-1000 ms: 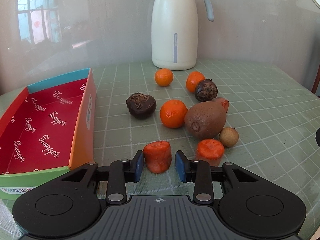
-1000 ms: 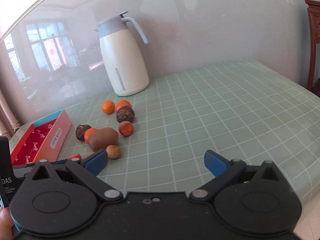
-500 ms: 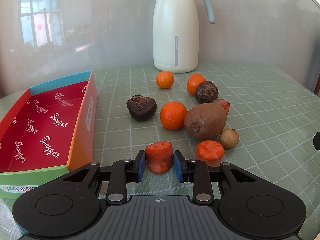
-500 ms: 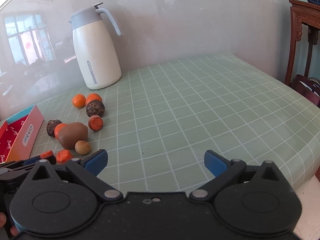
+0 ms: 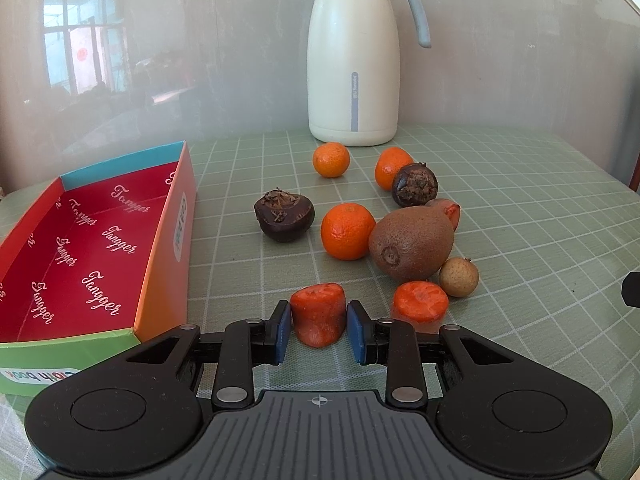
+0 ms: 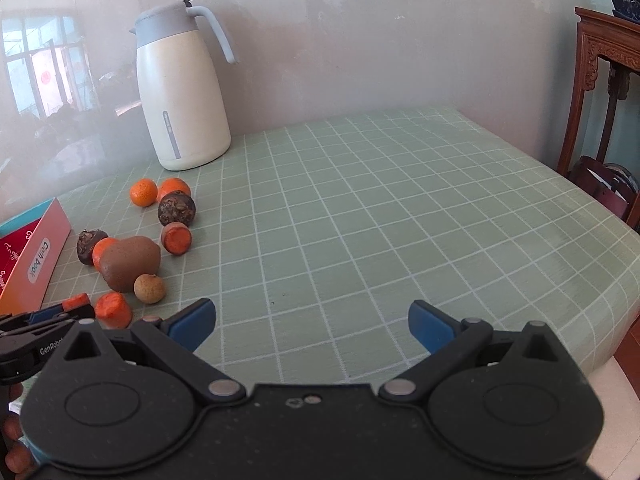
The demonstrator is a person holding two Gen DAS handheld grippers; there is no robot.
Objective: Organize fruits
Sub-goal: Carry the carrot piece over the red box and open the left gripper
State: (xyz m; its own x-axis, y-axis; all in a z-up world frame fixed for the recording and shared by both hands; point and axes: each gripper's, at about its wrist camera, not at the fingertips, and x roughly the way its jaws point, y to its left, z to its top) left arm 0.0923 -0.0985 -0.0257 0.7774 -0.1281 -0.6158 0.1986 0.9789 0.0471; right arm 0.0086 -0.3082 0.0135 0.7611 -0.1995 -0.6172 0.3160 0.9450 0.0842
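My left gripper (image 5: 316,326) is shut on an orange carrot chunk (image 5: 319,314) just above the green checked tablecloth. A second carrot chunk (image 5: 419,304) lies to its right, with a longan (image 5: 459,277), a brown kiwi (image 5: 410,243), tangerines (image 5: 347,231) and dark water chestnuts (image 5: 283,214) beyond. The empty red box (image 5: 92,240) lies at the left. My right gripper (image 6: 312,326) is open and empty over the table's near middle; the fruit cluster (image 6: 130,258) and the left gripper (image 6: 44,320) show at its left.
A white thermos jug (image 5: 354,60) stands at the back by the wall. The table edge (image 6: 600,280) curves away on the right, with a dark wooden chair (image 6: 604,92) beyond it.
My left gripper's jaws closed onto the carrot chunk. The right gripper swung its view to the right and lower, staying open.
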